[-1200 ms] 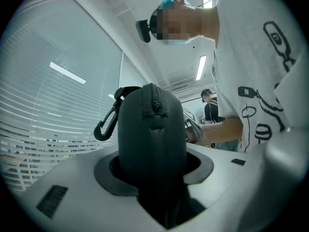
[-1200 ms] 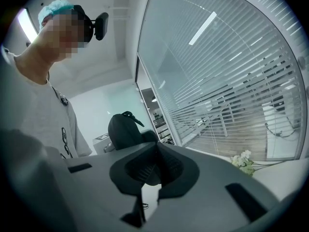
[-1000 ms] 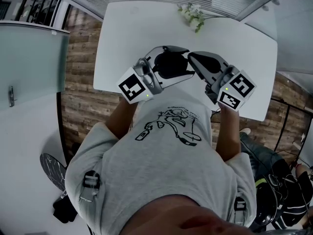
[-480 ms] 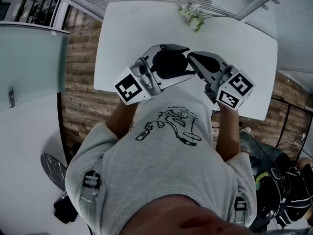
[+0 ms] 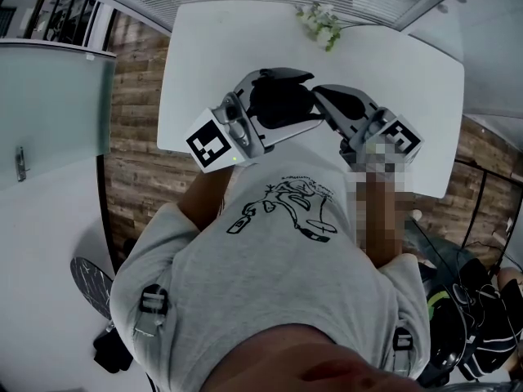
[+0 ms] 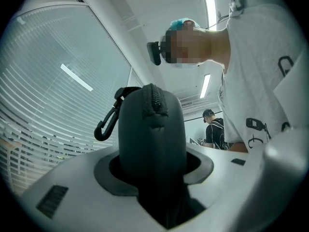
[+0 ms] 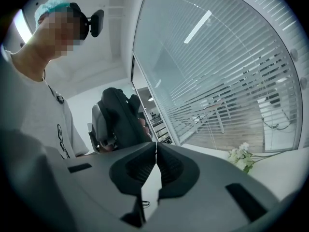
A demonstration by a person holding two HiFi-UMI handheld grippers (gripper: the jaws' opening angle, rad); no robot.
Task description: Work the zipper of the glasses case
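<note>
The left gripper is clamped on the dark glasses case (carabiner clip at its top), which is held above the white table. The right gripper is at the case's right end, its tips barely parting, apparently with nothing between them.

Table: white top with rounded corners, set above a wood-plank floor.
On it: 1 small sprig of white flowers with green leaves, lying near the far edge.
</note>
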